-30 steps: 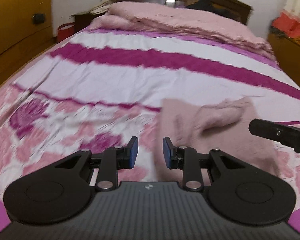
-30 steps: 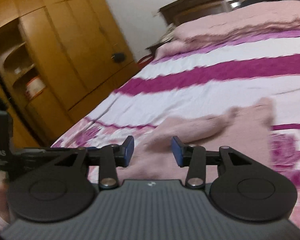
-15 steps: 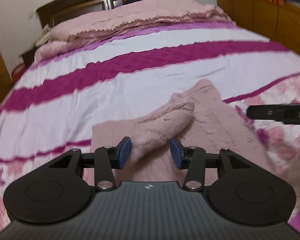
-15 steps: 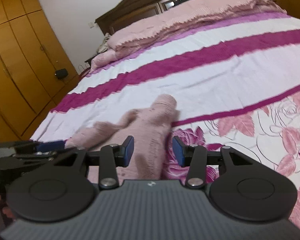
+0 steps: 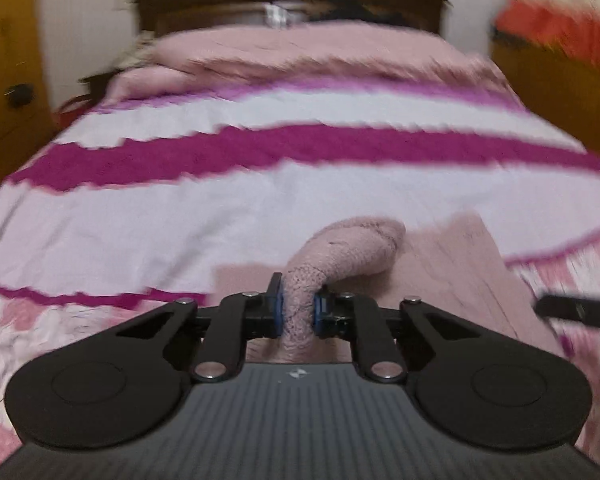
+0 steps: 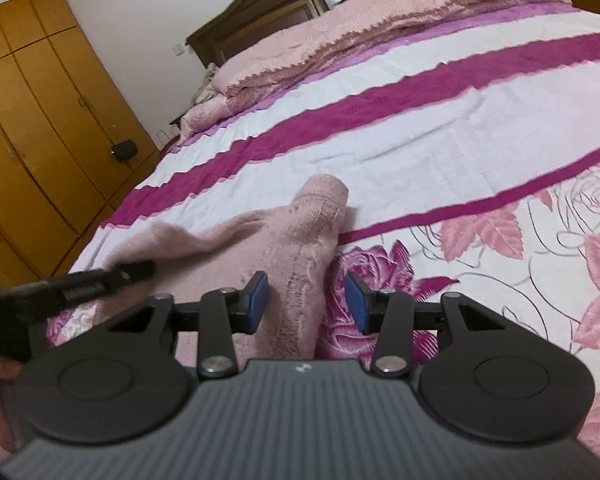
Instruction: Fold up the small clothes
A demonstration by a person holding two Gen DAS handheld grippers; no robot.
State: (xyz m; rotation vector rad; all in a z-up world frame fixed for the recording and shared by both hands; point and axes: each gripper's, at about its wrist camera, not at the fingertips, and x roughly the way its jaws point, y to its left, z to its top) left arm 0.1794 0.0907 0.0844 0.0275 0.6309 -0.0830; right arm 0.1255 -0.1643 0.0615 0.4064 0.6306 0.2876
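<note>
A fuzzy pink sweater [image 6: 284, 248] lies on the striped, rosy bedspread [image 6: 440, 136]. The left gripper [image 5: 297, 312] pinches a rolled sleeve [image 5: 340, 256], lifted in a hump, though that view is blurry. Only the right view shows the wooden wardrobe [image 6: 32, 120]. The right gripper [image 6: 307, 302] has its fingers apart over the sweater's edge.

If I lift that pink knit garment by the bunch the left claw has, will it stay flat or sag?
Likely sag: the pink knit garment already bends limply where the left claw pinches it. It looks fuzzy, so it probably won't slip from the pads. The right claw stands open over its right edge and could probably support that side.
</note>
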